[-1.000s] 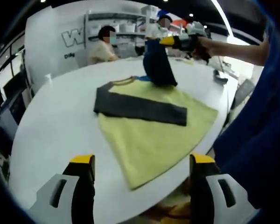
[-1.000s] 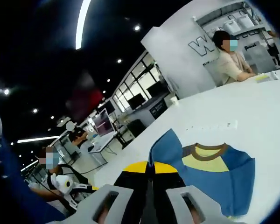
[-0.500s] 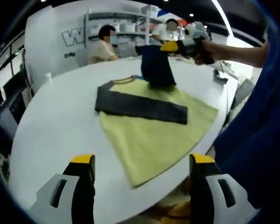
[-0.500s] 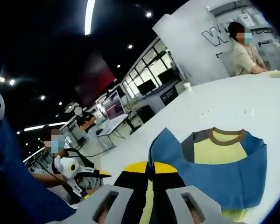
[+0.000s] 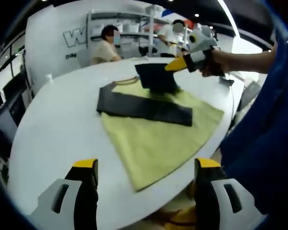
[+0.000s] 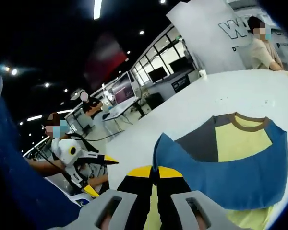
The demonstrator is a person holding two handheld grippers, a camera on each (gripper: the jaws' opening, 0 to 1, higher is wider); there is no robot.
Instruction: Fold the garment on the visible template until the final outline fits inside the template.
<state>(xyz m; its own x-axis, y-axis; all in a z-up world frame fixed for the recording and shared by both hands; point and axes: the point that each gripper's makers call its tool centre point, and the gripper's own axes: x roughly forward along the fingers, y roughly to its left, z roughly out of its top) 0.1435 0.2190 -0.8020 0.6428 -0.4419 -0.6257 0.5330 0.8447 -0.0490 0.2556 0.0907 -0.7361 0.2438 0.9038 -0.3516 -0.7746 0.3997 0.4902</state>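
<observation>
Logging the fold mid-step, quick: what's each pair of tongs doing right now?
Left tongs: open, holding nothing.
Right tongs: shut on the dark blue sleeve of the yellow T-shirt, lifted over the white table.

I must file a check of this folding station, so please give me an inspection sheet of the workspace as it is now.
Surface: white round table; no template outline can be made out on it.
Job's things: yellow shirt lies flat, one dark sleeve folded across it; the blue sleeve is lifted over the collar end.
Clutter: a small dark object at the far table edge, too blurred to name.
Grippers: left gripper open, off the cloth; right gripper shut on the blue sleeve.
Cables: nothing seen.
Surroundings: seated people, shelves, a white wall with large letters.
</observation>
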